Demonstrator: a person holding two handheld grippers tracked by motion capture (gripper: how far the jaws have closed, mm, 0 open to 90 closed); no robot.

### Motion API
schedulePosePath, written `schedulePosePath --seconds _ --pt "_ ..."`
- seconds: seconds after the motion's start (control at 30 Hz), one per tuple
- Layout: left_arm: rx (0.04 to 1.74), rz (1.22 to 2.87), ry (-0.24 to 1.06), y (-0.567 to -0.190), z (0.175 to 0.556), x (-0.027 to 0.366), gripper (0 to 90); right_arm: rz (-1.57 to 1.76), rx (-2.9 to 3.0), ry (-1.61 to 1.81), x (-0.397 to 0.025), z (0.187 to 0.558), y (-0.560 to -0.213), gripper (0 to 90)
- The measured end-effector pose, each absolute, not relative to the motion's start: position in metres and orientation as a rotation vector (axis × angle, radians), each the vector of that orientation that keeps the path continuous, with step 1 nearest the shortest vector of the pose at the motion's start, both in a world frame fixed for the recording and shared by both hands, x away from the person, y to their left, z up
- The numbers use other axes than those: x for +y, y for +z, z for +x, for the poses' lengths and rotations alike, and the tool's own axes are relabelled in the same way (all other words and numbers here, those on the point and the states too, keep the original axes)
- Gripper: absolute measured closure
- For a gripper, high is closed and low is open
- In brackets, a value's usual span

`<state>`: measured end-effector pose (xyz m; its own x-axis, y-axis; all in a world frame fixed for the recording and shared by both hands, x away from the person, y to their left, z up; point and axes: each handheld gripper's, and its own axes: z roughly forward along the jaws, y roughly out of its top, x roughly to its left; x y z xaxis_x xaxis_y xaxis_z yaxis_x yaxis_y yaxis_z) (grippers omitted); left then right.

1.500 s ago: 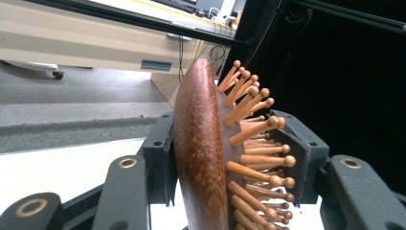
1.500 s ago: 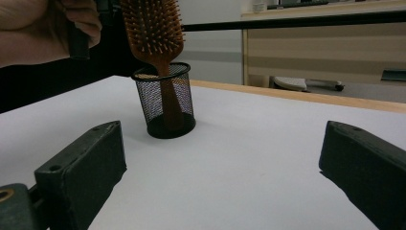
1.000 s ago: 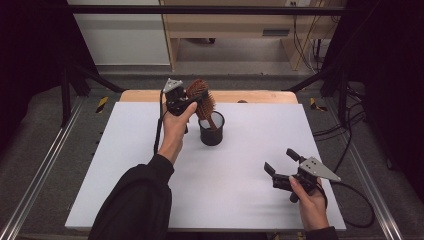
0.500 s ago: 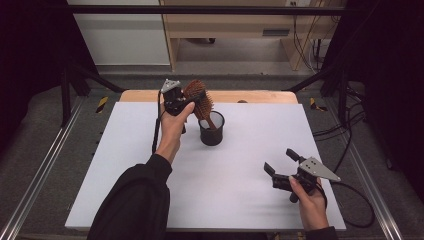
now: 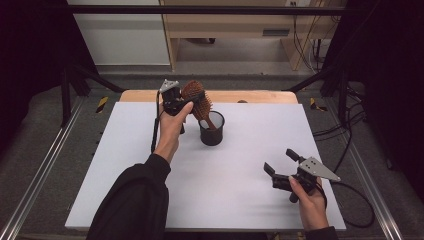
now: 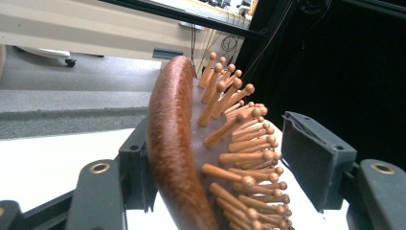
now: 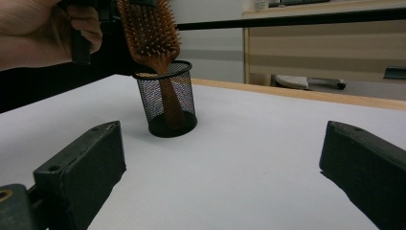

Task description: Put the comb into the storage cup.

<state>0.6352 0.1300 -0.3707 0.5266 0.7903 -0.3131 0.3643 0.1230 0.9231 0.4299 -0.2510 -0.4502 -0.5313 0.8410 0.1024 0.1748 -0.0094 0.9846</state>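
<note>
A brown wooden hairbrush (image 5: 194, 91) stands tilted with its handle inside a black mesh cup (image 5: 211, 134) at the back middle of the white table (image 5: 120, 170). My left gripper (image 5: 190, 101) is shut on the brush head; in the left gripper view one jaw presses the smooth back of the brush (image 6: 167, 143) and the other meets the bristle tips. My right gripper (image 5: 279, 161) hovers open and holds nothing near the front right. In the right gripper view, the cup (image 7: 167, 103) and brush (image 7: 148, 28) lie ahead of my right gripper (image 7: 220, 158).
A wooden strip (image 5: 250, 96) runs along the table's back edge. Behind it are a wooden bench (image 5: 225, 30) and cables on the floor. Metal rails (image 5: 45, 165) flank the table. A cable (image 5: 357, 200) trails from the right gripper.
The left hand and brush have barely shifted, a touch to the left. The right gripper has stayed where it was.
</note>
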Motion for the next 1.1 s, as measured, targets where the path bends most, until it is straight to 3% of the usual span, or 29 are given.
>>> schedulePosePath --seconds 1.1 --pt "1.054 1.469 0.392 -0.3733 0.6373 0.1314 24.7 1.053 1.735 1.586 -0.2499 0.4302 -0.4506 2.2"
